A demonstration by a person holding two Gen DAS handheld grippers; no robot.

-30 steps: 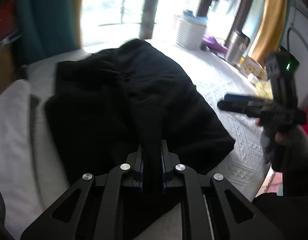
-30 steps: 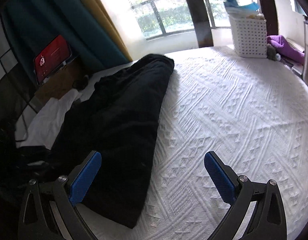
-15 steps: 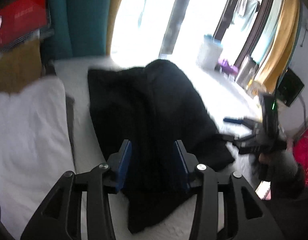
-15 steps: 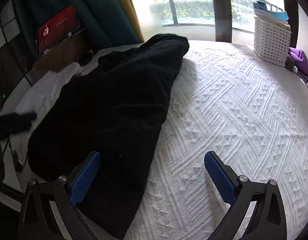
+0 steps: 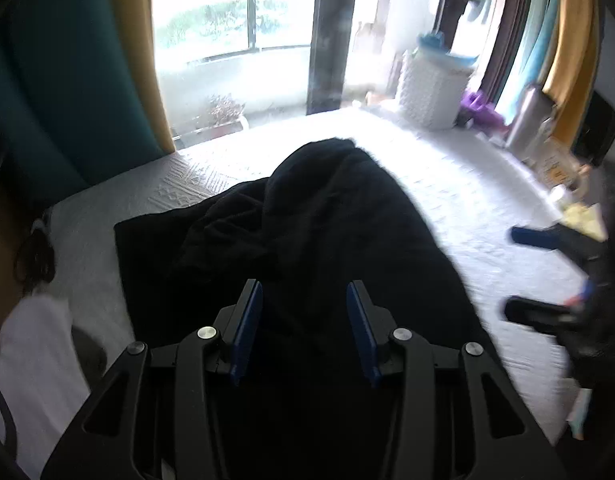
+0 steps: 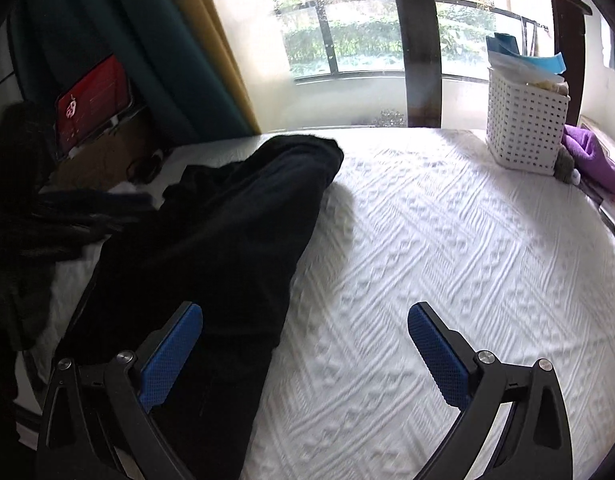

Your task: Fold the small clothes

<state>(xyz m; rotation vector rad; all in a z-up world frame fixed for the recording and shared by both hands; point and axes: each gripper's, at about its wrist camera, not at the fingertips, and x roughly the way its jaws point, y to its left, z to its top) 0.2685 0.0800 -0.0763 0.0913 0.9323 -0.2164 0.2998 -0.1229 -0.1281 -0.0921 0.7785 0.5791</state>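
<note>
Hovering left gripper [image 5: 304,328] — jaws parted, crumpled black fabric garment [image 5: 307,220] beneath; right gripper [image 6: 305,354] wide open — garment under its left jaw.

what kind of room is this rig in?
Most likely a home bedroom: a bed with a white textured bedspread holding a black garment, curtains by a large balcony window, and a white laundry-style basket.

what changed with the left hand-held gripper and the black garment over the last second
The left hand-held gripper was shut on a fold of the black garment a second ago; it has since let go and now stands open above the cloth, which lies loose on the white bedspread. The right hand-held gripper stayed open and empty, and the white basket did not move.
</note>
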